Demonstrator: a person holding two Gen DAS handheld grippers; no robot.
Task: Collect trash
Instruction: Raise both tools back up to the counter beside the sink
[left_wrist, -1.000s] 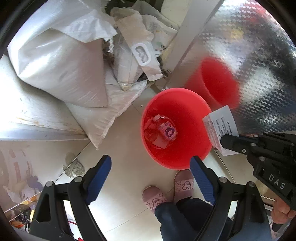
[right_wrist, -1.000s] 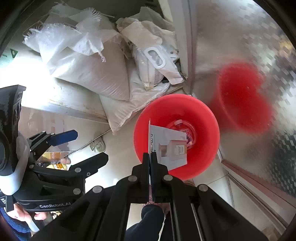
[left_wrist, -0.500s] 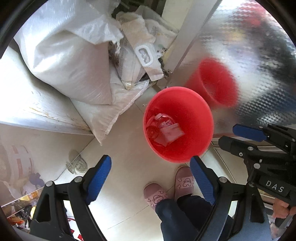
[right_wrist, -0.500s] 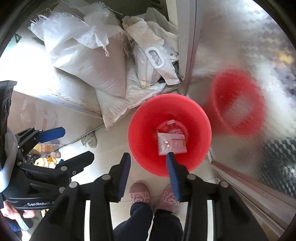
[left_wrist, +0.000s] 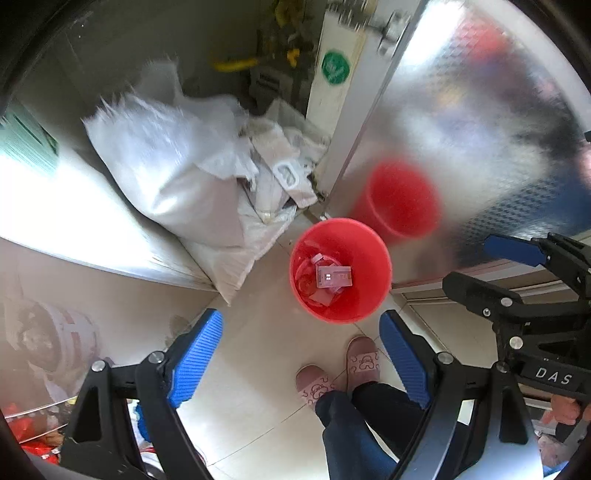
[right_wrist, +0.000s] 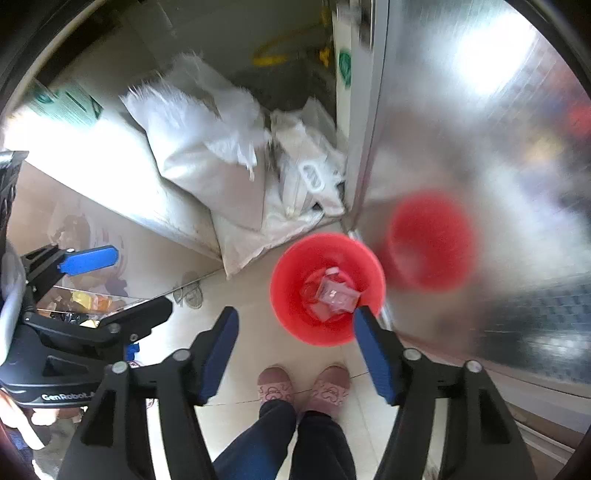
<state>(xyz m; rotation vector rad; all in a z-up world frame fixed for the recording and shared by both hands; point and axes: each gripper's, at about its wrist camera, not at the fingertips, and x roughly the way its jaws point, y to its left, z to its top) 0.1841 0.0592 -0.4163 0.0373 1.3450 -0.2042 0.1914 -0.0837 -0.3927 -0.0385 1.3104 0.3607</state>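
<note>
Item 1: your left gripper (left_wrist: 301, 350), jaws spread wide and holding nothing, hangs above the tiled floor (left_wrist: 251, 354). Item 2: your right gripper (right_wrist: 295, 343), jaws likewise parted and empty, hangs above the same floor with its right finger overlapping the bucket rim in the right wrist view. Item 3: 1 red bucket (left_wrist: 373, 254) stands upright on the floor, just beside the patterned metal door (left_wrist: 480, 129), which shows the bucket's blurred red reflection. Item 4: the trash, 1 small pink carton (left_wrist: 334, 277), lies flat inside the bucket on top of crumpled clear wrappers (left_wrist: 306, 286). Item 5: white woven sacks (left_wrist: 173, 170) are heaped against the wall to the left of the bucket, the lowest one reaching close to its rim. Item 6: your 2 pink slippers (right_wrist: 306, 386) stand side by side on the tiles, just below the bucket in both views.
</note>
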